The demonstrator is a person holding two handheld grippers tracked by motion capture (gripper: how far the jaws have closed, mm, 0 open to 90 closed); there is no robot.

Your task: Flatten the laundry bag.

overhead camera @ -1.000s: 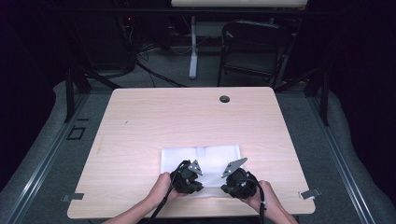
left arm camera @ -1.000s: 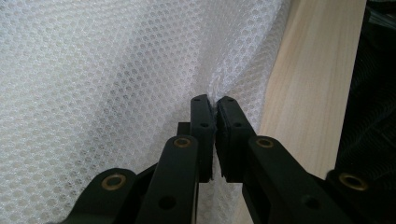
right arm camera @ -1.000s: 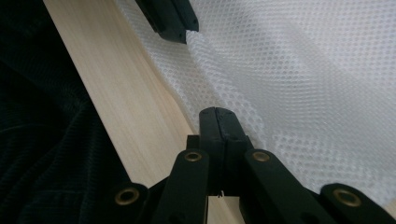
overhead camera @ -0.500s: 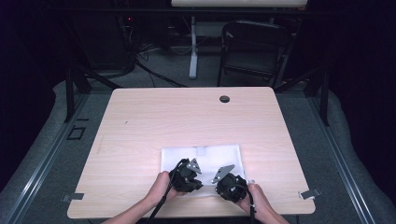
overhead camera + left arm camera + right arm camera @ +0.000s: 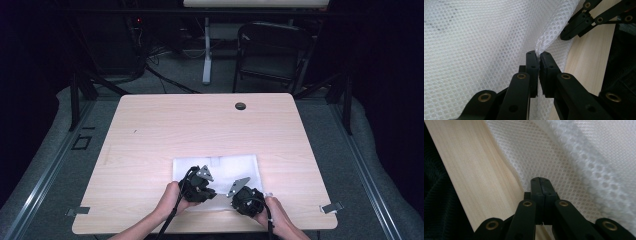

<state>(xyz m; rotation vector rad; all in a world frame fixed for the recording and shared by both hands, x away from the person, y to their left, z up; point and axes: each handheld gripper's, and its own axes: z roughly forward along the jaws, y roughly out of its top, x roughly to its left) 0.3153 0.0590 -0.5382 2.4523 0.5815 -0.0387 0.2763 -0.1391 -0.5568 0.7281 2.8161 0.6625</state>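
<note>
- Near the table's front edge, centre: white mesh fabric [image 5: 220, 170] lies mostly flat on the light wood table [image 5: 200, 125], roughly rectangular, long side across the table.
- Mesh detail in the left gripper view [image 5: 486, 37]: fine hexagonal holes, a raised fold running up from the jaw tips.
- Left gripper [image 5: 539, 56]: clenched on that fold, fabric pinched between the two black pads. High view puts it [image 5: 200, 186] on the near left part of the cloth.
- Right gripper [image 5: 541, 181]: jaws pressed together with no gap. Tips sit on the mesh [image 5: 574, 157] right by its edge; cannot tell whether any cloth is caught between the pads. High view puts it [image 5: 245, 196] at the near right part of the cloth.
- Second gripper's linkage [image 5: 594, 17] shows at upper right of the left gripper view, over the cloth's edge; the two grippers sit near each other, apart.
- Hands: left hand [image 5: 172, 200] and right hand [image 5: 272, 212] come in from the bottom edge, one per gripper.
- Table: cable hole [image 5: 240, 106] near the far edge, well apart from the cloth.
- Beyond the table: a dark folding chair [image 5: 272, 55] on the floor.
</note>
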